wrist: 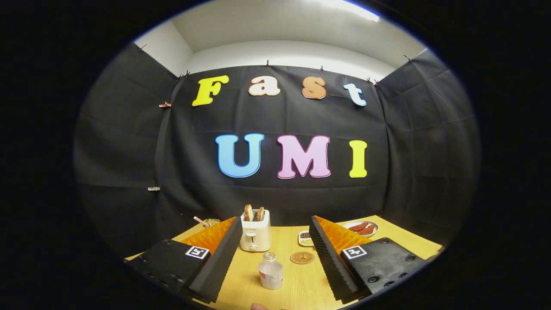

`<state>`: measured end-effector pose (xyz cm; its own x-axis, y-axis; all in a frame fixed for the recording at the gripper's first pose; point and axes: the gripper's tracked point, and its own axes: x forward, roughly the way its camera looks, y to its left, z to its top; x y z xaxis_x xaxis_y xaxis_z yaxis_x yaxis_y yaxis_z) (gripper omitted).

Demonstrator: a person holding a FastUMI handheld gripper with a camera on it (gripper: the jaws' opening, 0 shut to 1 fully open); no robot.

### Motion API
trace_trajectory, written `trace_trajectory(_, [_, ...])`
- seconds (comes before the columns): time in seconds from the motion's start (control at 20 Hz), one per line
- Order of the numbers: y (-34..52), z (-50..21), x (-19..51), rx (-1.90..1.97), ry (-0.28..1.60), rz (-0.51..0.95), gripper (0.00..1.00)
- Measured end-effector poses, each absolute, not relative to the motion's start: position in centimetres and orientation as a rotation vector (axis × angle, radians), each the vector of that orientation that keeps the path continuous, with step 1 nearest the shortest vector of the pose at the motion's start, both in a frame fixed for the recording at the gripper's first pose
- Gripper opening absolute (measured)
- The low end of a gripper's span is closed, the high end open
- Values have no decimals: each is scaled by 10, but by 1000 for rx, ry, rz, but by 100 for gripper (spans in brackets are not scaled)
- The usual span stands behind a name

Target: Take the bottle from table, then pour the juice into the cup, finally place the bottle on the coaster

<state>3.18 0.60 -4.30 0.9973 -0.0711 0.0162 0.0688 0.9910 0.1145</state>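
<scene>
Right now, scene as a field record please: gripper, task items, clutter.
gripper: open, fingers spread wide, holding nothing
bottle: upright, between the fingers, touching neither
cup: just in front of the bottle
coaster: flat, bare, beside the bottle
toaster: beyond the bottle, bread in slots
small dish: beside the toaster
plate: far corner of the table

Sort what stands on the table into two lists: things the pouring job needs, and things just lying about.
Needed: bottle and cup, both between the open gripper fingers; coaster, just beside them.

Lying about: toaster with toast, small dish, plate of food, all beyond the fingers.
</scene>
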Motion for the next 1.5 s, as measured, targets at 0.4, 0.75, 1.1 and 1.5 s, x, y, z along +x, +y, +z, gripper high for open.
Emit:
trace_trajectory(0.4, [-3,-121,47,122,31,-130,93])
trace_trajectory(0.75, [23,-199,70,110,109,-103,94])
trace_trajectory(1.1, [35,-276,97,68,214,-105,94])
trace_trajectory(1.5, [28,-287,120,73,180,-143,95])
